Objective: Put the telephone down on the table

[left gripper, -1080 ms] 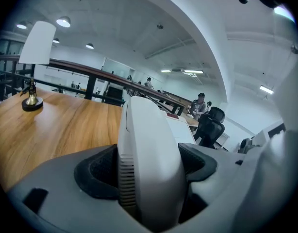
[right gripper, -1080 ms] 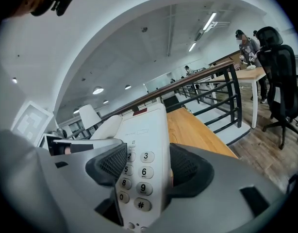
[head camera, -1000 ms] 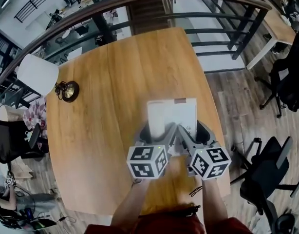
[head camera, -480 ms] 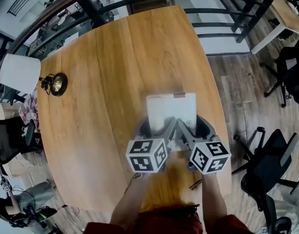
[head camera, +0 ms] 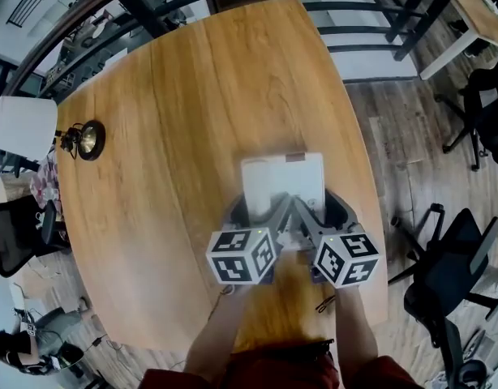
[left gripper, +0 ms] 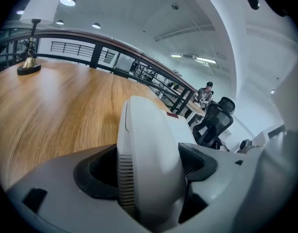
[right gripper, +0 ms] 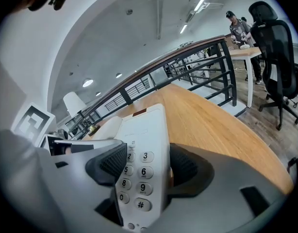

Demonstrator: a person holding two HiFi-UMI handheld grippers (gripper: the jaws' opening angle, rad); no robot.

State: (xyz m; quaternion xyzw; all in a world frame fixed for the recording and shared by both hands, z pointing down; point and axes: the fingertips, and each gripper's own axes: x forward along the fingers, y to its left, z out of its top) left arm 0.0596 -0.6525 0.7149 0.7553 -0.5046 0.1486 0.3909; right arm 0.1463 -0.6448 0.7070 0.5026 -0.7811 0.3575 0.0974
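Observation:
A white telephone [head camera: 283, 181] with its handset on the left is held between both grippers over the wooden table [head camera: 184, 96], near the front right edge. My left gripper [head camera: 261, 214] is shut on the handset side [left gripper: 149, 149]. My right gripper [head camera: 312, 212] is shut on the keypad side [right gripper: 141, 144], where the number keys show between the black pads [right gripper: 110, 166]. The left gripper [left gripper: 149, 169] and the right gripper [right gripper: 141, 171] stand side by side, almost touching. Whether the phone's underside touches the wood is hidden.
A lamp with a white shade [head camera: 22, 126] and brass base [head camera: 90, 138] stands at the table's far left edge. A black railing [head camera: 371, 10] runs behind the table. Black office chairs [head camera: 448, 286] stand on the floor to the right. A person [right gripper: 235, 25] is at a distant desk.
The head view has shifted, so the table and lamp sit further left and up in the picture. Both grippers keep the same hold on the telephone.

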